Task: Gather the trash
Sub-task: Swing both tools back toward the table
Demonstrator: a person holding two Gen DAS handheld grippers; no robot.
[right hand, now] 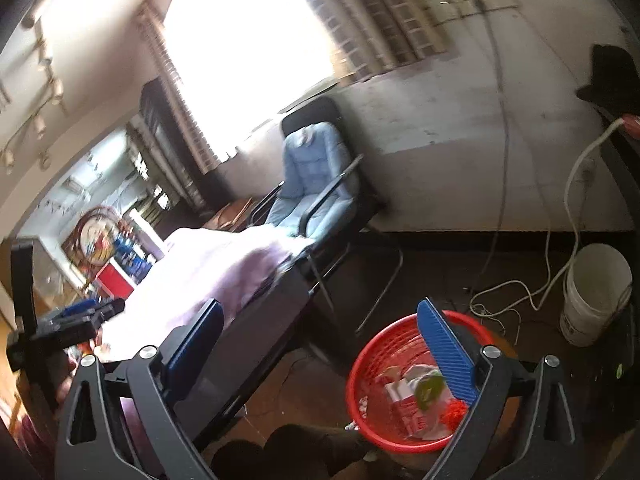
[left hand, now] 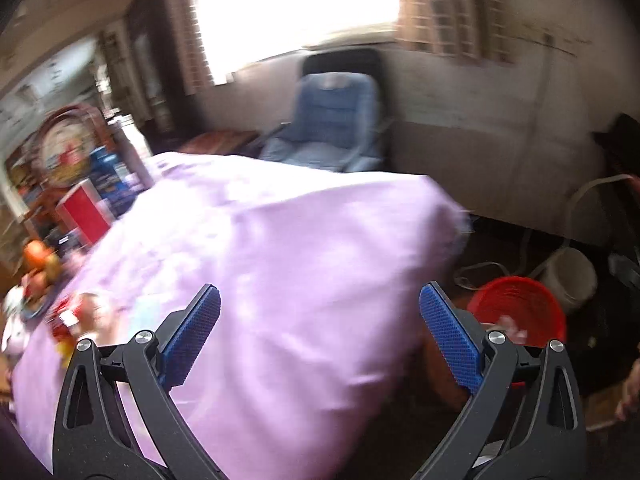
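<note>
My left gripper (left hand: 320, 296) is open and empty above a table draped in lilac cloth (left hand: 280, 240). Crumpled red and white wrappers (left hand: 72, 320) lie blurred on the cloth, to the left of its left finger. A red mesh basket (left hand: 516, 304) stands on the floor past the table's right edge. My right gripper (right hand: 320, 308) is open and empty too, hanging over the floor beside the table. Its right finger overlaps the red basket (right hand: 372, 364). Several pieces of paper and wrapper trash (right hand: 412, 396) lie in the basket.
A blue padded chair (right hand: 312, 184) stands at the table's far end under a bright window. A white bucket (right hand: 596, 292) and loose cables (right hand: 516, 292) are on the dark floor. A red box (left hand: 86, 210) and fruit (left hand: 38, 256) sit at the table's left. A person's dark-clad leg (right hand: 288, 448) is below.
</note>
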